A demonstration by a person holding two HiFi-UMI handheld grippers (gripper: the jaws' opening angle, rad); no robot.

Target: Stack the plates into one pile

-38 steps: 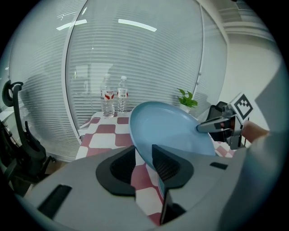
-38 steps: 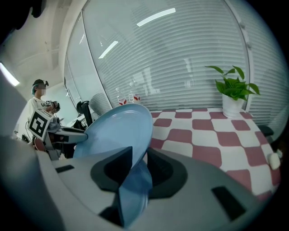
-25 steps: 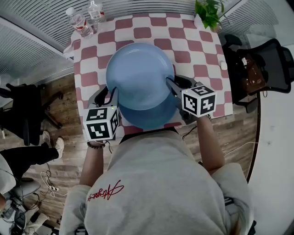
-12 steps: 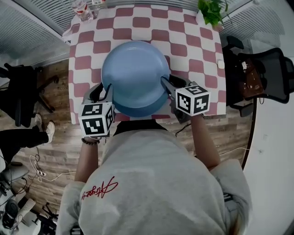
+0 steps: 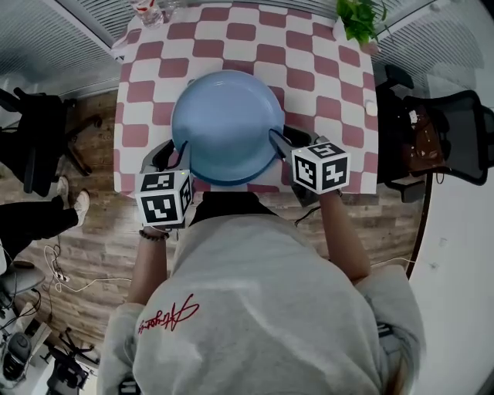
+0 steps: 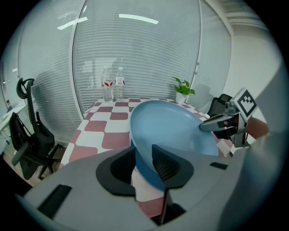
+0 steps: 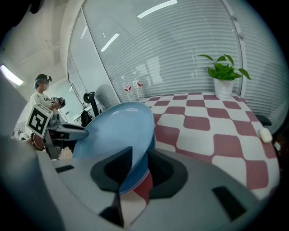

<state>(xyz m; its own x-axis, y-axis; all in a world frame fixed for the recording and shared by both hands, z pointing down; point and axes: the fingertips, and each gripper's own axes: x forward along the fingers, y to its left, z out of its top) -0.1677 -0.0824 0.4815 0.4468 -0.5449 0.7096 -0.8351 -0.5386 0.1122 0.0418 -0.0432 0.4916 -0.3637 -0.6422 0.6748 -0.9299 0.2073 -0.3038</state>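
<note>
A light blue plate (image 5: 228, 123) is carried level between both grippers above the red-and-white checked table (image 5: 324, 77). My left gripper (image 5: 176, 153) is shut on its left rim and my right gripper (image 5: 279, 143) on its right rim. In the left gripper view the plate's rim (image 6: 149, 149) sits between the jaws of the left gripper (image 6: 144, 168), and the right gripper (image 6: 224, 122) shows across it. The right gripper view shows the plate (image 7: 119, 131) in the jaws of the right gripper (image 7: 137, 170). A darker blue plate (image 5: 231, 180) lies underneath near the table's front edge, showing only a thin crescent.
Two water bottles (image 5: 151, 9) stand at the table's far left corner and a potted plant (image 5: 356, 20) at the far right. A small white object (image 5: 372, 108) lies by the right edge. Office chairs (image 5: 451, 127) stand on both sides. Another person (image 7: 43, 97) is at the back.
Both grippers have carried the light blue plate towards the table's front edge and a little lower. It now covers most of the darker plate, which showed a wide crescent before.
</note>
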